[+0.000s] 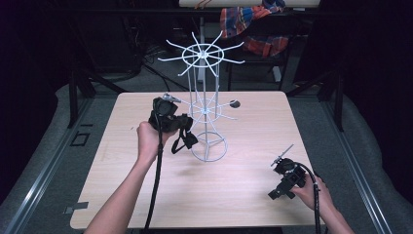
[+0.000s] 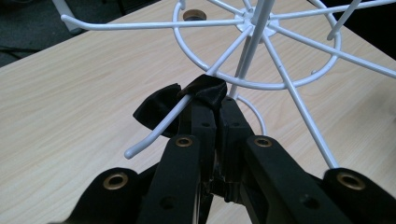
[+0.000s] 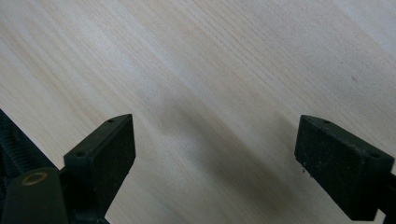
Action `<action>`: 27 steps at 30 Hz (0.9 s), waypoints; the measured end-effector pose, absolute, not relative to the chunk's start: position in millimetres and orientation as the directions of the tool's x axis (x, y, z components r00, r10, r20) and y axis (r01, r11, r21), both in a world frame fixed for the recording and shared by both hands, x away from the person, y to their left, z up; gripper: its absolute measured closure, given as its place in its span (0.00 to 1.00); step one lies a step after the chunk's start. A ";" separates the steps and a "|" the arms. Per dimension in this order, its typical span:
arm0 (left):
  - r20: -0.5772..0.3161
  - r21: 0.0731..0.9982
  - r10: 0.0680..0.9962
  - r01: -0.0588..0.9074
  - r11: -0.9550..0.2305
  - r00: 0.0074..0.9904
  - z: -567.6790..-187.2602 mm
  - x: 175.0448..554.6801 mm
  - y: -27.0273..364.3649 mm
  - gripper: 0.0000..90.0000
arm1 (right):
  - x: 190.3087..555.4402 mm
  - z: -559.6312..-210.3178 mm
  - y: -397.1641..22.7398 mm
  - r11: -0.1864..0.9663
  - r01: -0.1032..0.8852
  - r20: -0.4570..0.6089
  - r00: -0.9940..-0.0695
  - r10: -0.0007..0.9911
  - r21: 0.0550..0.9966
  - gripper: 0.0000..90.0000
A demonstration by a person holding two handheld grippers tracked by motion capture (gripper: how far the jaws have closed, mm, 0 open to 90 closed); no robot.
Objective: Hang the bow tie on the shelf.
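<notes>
A white wire rack point(image 1: 204, 100) with two tiers of spoke-like hooks stands mid-table on a ring base point(image 1: 209, 148). My left gripper point(image 1: 187, 132) reaches in from the left at the lower tier, shut on a black fabric band point(image 1: 186, 141) that dangles below it. In the left gripper view the jaws point(image 2: 217, 100) pinch the black fabric band point(image 2: 156, 111) right against a white hook point(image 2: 156, 135) whose tip pokes out past the fabric. My right gripper point(image 1: 278, 193) rests low over the table's near right corner. Its jaws point(image 3: 215, 154) stand wide open over bare wood.
A small dark round thing point(image 1: 234, 103) sits at the tip of a lower hook on the rack's right side. Behind the wooden table point(image 1: 253, 122) stands a chair draped with plaid cloth point(image 1: 253, 24). Dark stands and grey floor surround the table.
</notes>
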State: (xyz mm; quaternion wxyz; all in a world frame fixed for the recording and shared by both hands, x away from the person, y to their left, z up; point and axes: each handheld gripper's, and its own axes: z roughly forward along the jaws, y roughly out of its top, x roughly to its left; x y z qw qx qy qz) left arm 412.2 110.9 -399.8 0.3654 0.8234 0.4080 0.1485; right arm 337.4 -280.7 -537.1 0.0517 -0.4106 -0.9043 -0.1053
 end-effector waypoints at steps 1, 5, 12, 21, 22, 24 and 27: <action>-0.046 0.724 0.780 0.559 -0.405 0.625 -400.5 411.4 110.9 0.97 | 336.5 -538.9 -280.5 0.626 0.763 0.187 -0.647 0.739 0.163 0.14; -0.035 0.727 0.783 0.554 -0.406 0.621 -404.9 409.4 111.3 0.97 | 338.7 -536.8 -280.9 0.654 0.744 0.167 -0.668 0.725 0.137 0.14; 0.000 0.726 0.795 0.547 -0.417 0.606 -418.0 408.5 109.9 0.96 | 337.0 -539.7 -280.6 0.627 0.762 0.175 -0.648 0.742 0.162 0.14; 0.058 0.723 0.801 0.528 -0.445 0.595 -426.6 410.2 104.3 0.94 | 339.2 -537.2 -282.2 0.648 0.747 0.180 -0.665 0.725 0.147 0.14; 0.060 0.722 0.802 0.529 -0.447 0.595 -427.8 410.5 104.4 0.93 | 339.6 -536.9 -282.5 0.652 0.744 0.179 -0.668 0.723 0.144 0.14; 0.050 0.718 0.800 0.536 -0.445 0.597 -431.2 411.1 105.5 0.92 | 338.3 -538.0 -281.9 0.633 0.758 0.190 -0.652 0.734 0.160 0.14; 0.021 0.716 0.798 0.549 -0.433 0.602 -436.3 412.1 108.2 0.91 | 338.0 -537.2 -281.8 0.632 0.758 0.190 -0.652 0.734 0.162 0.14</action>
